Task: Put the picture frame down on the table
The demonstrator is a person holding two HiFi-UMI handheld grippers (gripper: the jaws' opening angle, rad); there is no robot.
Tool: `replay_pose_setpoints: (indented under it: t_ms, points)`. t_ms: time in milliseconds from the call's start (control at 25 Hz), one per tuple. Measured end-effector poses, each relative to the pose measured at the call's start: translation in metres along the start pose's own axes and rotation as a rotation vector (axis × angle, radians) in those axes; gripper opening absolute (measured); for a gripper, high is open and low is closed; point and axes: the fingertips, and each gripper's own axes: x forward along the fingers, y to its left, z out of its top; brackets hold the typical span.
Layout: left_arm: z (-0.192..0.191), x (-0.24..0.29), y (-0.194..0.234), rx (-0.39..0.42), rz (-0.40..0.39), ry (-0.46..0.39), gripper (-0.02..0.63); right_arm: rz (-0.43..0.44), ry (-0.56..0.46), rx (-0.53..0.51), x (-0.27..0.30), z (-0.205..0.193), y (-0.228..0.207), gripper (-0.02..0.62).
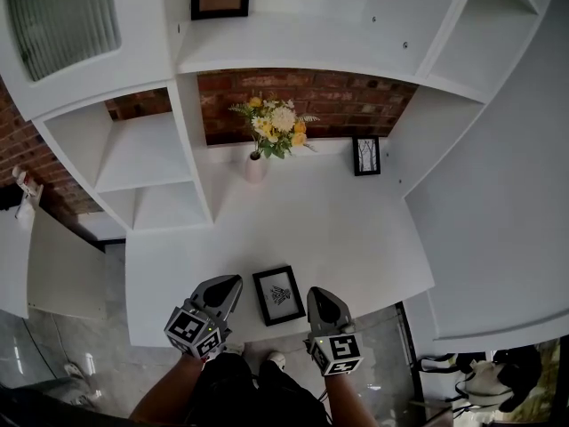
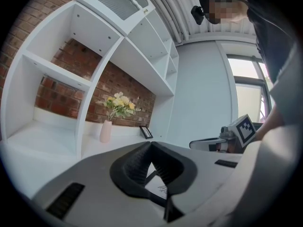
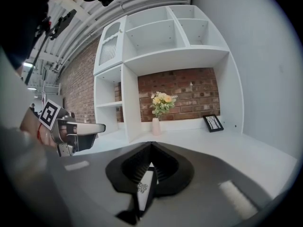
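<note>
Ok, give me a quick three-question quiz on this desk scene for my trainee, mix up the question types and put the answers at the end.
1. True or false: the picture frame lies flat on the table, between the left tool and the right tool.
2. What does the vase hold? A flowers; B pencils; C nothing.
3. Where on the table does the second frame stand?

Key: 1 true. 2 A. 3 at the back, right of the vase.
</note>
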Motion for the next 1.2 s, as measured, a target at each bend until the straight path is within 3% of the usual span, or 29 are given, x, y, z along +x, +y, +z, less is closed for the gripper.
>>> replay_pose_setpoints:
  t_ms: [600,1200]
  points:
    - [0.013,0.003,-0.015,0.013,-0.034,-0.005,-0.012,0.032,-0.053,-0.013,-0.006,0.025,0.003,0.003]
    - [0.027,0.005,-0.020,0.021,-0.038,-0.062,-0.012,0.057,-0.126,-0.023,-0.010,0.045,0.006,0.003]
